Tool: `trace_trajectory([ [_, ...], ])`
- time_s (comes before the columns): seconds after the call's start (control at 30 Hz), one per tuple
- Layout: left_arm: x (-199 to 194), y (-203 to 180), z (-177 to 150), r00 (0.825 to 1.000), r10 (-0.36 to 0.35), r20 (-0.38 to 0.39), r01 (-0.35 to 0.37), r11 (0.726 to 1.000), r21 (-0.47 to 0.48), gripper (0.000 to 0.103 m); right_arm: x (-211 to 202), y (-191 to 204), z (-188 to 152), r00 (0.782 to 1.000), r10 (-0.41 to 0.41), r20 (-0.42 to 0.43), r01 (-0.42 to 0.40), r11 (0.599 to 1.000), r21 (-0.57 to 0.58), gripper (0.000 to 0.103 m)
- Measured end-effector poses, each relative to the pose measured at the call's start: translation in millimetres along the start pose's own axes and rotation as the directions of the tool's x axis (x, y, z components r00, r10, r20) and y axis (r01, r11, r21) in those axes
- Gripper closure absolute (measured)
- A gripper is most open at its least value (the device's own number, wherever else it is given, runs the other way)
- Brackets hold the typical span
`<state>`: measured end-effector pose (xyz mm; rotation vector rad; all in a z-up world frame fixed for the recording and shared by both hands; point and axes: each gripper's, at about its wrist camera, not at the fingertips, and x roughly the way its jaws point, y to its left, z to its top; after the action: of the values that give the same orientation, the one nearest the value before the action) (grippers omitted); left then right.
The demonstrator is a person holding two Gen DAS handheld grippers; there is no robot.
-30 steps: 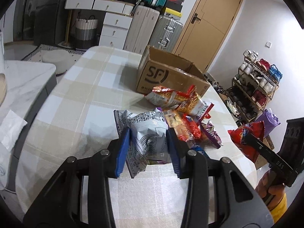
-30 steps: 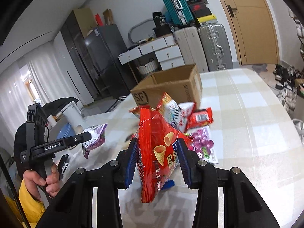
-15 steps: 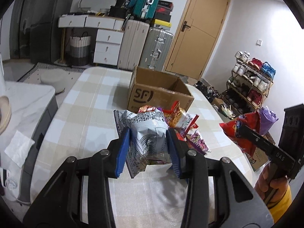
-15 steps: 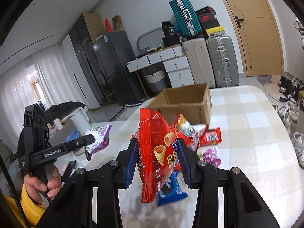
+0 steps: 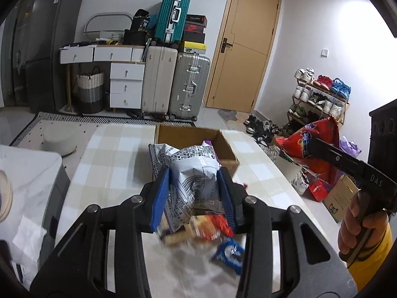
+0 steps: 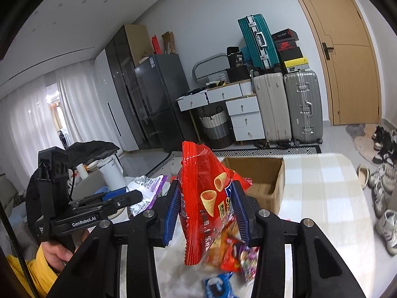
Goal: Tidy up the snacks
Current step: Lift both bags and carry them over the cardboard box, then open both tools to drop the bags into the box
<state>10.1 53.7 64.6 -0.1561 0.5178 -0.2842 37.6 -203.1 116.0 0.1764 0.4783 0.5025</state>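
Note:
My left gripper (image 5: 196, 173) is shut on a grey-and-white printed snack bag (image 5: 193, 178), held up above the checked table (image 5: 111, 154). My right gripper (image 6: 206, 186) is shut on a red bag of cone-shaped crisps (image 6: 206, 198), also lifted. An open cardboard box (image 5: 218, 141) stands on the table beyond both bags; the same cardboard box (image 6: 263, 176) shows in the right wrist view. A heap of loose snack packets (image 5: 211, 226) lies under the grippers, with a blue packet (image 6: 218, 285) nearest. Each view shows the other gripper at its side: the right gripper (image 5: 312, 146) and the left gripper (image 6: 139, 193).
A white side cabinet (image 5: 29, 173) stands left of the table. Suitcases (image 5: 173, 84), drawers and a fridge line the far wall. A shoe rack (image 5: 320, 94) and bags sit on the floor to the right. The person's hand (image 5: 357, 223) and yellow sleeve grip the right handle.
Both grippers have risen with their bags; the table and snack heap sank lower in both views and the box's inside has come into sight.

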Motion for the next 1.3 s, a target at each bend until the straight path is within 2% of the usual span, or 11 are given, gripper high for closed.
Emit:
trace_trajectory([
  [0.27,50,-4,57,1.000,-0.007,-0.021,0.007,1.000,-0.004,0.067,50,-16,37,0.997,-0.056,-0.055,0.053,0.997,-0.048,0.062],
  [0.4,89,1,81,0.998,0.004,-0.055,-0.004,1.000,-0.006,0.067,86,-35,52,0.994,-0.062,-0.090,0.059,0.998,-0.028,0.062],
  [0.6,168,8,104,0.991,0.004,-0.135,-0.005,1.000,-0.007,0.067,142,-61,67,0.987,-0.070,-0.148,0.071,0.997,0.004,0.062],
  [0.77,239,26,107,0.976,0.024,-0.216,-0.030,0.999,-0.024,0.067,192,-84,63,0.970,-0.097,-0.221,0.104,0.994,0.023,0.062],
  [1.0,320,45,88,0.935,0.040,-0.351,-0.053,0.998,-0.029,0.066,241,-103,42,0.941,-0.144,-0.307,0.151,0.989,0.000,0.062],
  [1.2,363,56,70,0.909,0.019,-0.417,-0.042,0.998,-0.046,0.066,263,-114,25,0.918,-0.170,-0.359,0.175,0.984,-0.018,0.062],
  [1.3,366,62,57,0.903,0.013,-0.430,-0.043,0.997,-0.060,0.066,270,-117,18,0.906,-0.167,-0.388,0.172,0.985,-0.021,0.062],
])
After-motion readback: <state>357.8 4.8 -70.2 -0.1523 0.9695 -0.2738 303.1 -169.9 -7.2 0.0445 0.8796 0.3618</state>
